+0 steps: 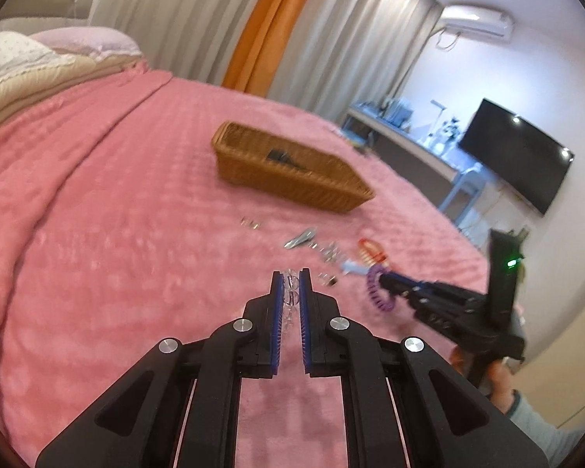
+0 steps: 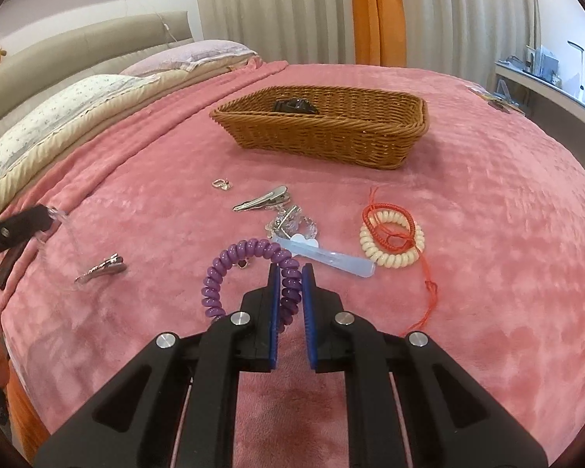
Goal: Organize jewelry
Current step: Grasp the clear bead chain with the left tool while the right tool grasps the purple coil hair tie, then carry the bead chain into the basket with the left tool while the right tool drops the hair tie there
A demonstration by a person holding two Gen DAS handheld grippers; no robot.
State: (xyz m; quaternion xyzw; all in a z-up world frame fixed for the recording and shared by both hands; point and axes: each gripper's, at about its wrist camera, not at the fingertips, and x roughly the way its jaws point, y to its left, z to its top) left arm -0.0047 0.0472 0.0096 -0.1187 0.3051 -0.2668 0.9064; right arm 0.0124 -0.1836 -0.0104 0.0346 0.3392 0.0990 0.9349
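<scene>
Holding one piece each, both grippers look mid-pickup, with the transfer to the basket not yet made. Right gripper [image 2: 291,273] has its jaws narrowed on the purple coil bracelet [image 2: 230,269], one side of the loop pinched between the blue pads, the rest arcing out to its left over the bed [image 2: 487,234]. Left gripper [image 1: 291,277] is closed down on a clear beaded strand [image 1: 291,292], which runs between the pads; whether it has cleared the blanket I cannot tell. Ahead of the right gripper lie a pale blue stick [image 2: 327,259], a crystal cluster [image 2: 292,224], a silver clip [image 2: 261,199] and a small charm [image 2: 221,184]; ahead and to its right, a cream coil bracelet [image 2: 392,240] tangled with red cord [image 2: 394,220]. Another clip [image 2: 101,269] sits to its left. Wicker basket [image 2: 323,132] stands well beyond all of these, a dark item already inside. Next move, as I judge it: carry both pieces forward over the rim and release, keeping the grip firm on the springy coil and watching the dangling strand for snags.
</scene>
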